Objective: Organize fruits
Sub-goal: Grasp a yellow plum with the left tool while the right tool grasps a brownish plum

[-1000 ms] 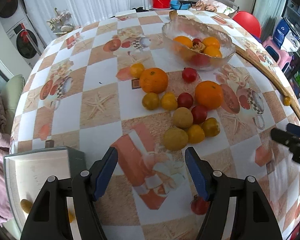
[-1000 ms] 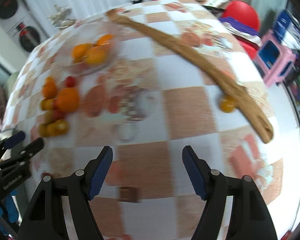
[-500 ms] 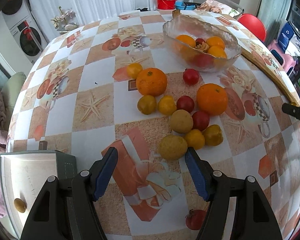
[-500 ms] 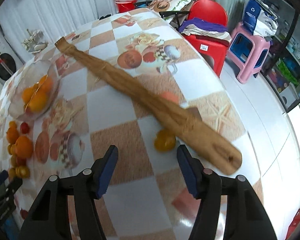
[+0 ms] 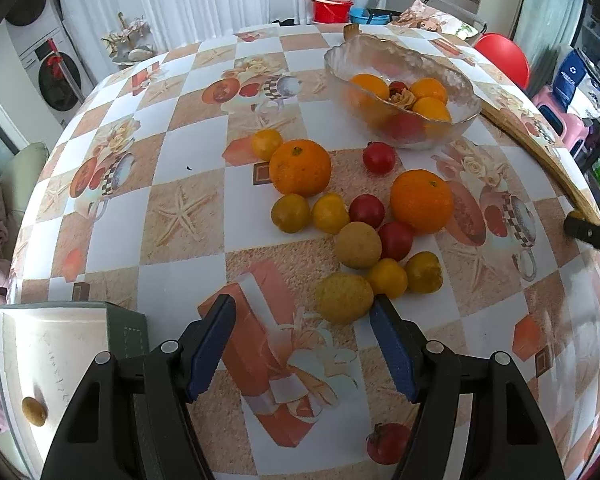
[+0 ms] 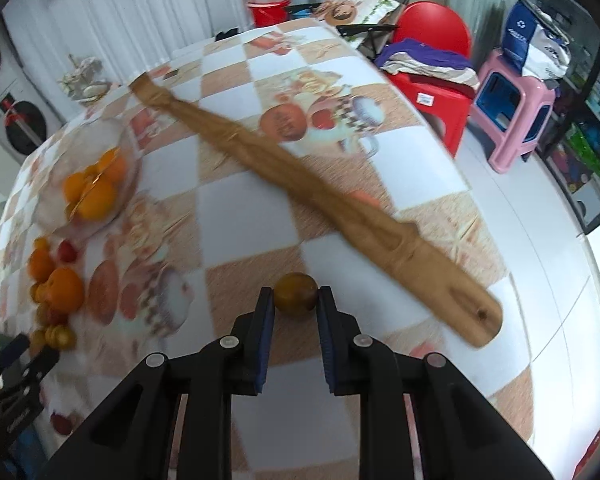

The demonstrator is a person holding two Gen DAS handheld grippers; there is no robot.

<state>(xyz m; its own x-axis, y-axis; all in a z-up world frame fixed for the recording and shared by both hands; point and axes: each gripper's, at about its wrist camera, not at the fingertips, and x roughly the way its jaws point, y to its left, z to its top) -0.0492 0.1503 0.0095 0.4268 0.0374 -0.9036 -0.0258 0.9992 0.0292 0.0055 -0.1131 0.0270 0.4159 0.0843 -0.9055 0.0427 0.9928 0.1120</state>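
Observation:
In the left wrist view my left gripper (image 5: 302,334) is open and empty, just short of a yellow-brown fruit (image 5: 343,298) at the near edge of a cluster of oranges (image 5: 300,167) and small red and yellow fruits. A glass bowl (image 5: 466,96) behind holds oranges and red fruit. In the right wrist view my right gripper (image 6: 296,300) has closed around a small yellow-brown fruit (image 6: 295,293) on the table beside a long wooden board (image 6: 300,188).
A white box (image 5: 40,356) with one small fruit in it stands at the table's left front corner. A red tomato (image 5: 386,442) lies near my left gripper. A red chair (image 6: 432,40) and a pink stool (image 6: 512,108) stand beyond the table's right edge.
My right gripper moved forward to the small fruit by the board and closed on it. My left gripper moved slightly forward toward the fruit cluster.

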